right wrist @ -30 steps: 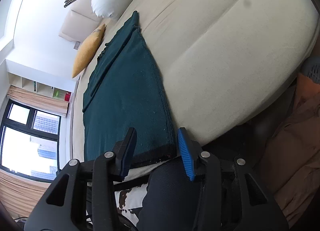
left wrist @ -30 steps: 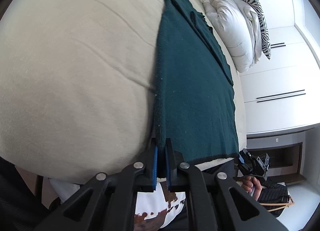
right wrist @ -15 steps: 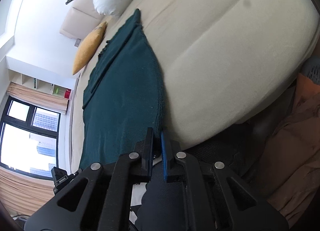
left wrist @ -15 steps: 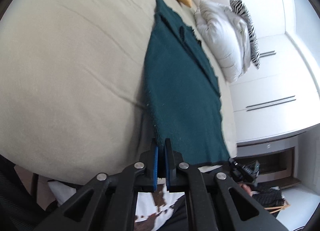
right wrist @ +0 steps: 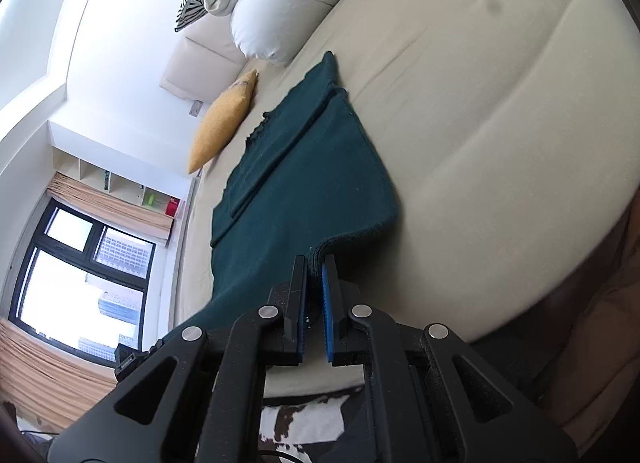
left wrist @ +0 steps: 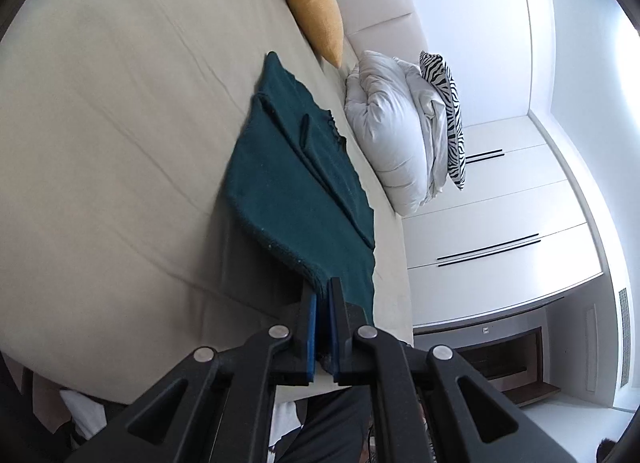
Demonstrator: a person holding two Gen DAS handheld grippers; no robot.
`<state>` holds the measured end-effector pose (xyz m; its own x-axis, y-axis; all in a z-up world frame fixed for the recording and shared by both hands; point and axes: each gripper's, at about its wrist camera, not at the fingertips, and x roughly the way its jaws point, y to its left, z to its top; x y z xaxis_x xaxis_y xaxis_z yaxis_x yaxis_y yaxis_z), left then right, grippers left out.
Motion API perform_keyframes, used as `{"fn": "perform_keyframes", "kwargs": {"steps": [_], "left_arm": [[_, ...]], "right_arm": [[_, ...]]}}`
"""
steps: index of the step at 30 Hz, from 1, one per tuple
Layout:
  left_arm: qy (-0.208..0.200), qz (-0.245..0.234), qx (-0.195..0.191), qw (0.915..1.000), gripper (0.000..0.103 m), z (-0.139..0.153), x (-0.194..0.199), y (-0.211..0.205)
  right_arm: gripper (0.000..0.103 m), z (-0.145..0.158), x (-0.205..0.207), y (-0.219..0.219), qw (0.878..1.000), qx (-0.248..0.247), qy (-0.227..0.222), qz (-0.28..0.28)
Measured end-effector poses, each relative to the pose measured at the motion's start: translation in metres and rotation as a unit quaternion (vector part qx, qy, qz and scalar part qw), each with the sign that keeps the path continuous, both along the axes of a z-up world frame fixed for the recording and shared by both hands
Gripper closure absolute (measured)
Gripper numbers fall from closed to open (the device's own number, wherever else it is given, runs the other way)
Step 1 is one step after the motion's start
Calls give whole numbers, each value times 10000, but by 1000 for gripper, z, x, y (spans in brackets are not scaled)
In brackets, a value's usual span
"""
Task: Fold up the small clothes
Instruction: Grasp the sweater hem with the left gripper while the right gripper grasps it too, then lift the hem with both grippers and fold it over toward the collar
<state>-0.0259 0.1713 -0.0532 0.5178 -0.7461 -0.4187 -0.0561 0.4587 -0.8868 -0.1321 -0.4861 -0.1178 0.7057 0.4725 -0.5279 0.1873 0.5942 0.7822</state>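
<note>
A dark teal knit garment (left wrist: 296, 199) is lying lengthwise on the beige bed (left wrist: 120, 111), its far part folded in layers, its 2 near corners lifting off the sheet.

Bright daylight; window (right wrist: 80, 275) at 8 o'clock blown out, right wrist view. Strong fisheye curvature, dark vignette at corners. Bed (left wrist: 120, 123) evenly lit, soft shadows. Slight blur at edges.
</note>
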Motion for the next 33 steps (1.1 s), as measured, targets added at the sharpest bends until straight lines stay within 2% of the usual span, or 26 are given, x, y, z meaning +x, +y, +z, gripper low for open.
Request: {"fn": "perform_keyframes", "kwargs": {"steps": [8, 14, 18, 23, 33], "left_arm": [[-59, 439, -442, 9980, 97, 15, 52, 10], [-265, 600, -318, 9973, 97, 33, 116, 4], [-328, 653, -148, 9972, 97, 39, 162, 0], [-265, 716, 54, 9971, 97, 32, 227, -4], [99, 809, 390, 9959, 97, -10, 331, -10]], "right_arm": [[97, 30, 51, -14, 9962, 399, -633, -452], [97, 65, 122, -15, 9934, 164, -971, -583], [97, 71, 186, -18, 9932, 11, -899, -742], [97, 68, 262, -24, 9930, -99, -785, -879], [97, 47, 392, -26, 9936, -685, -281, -848]]}}
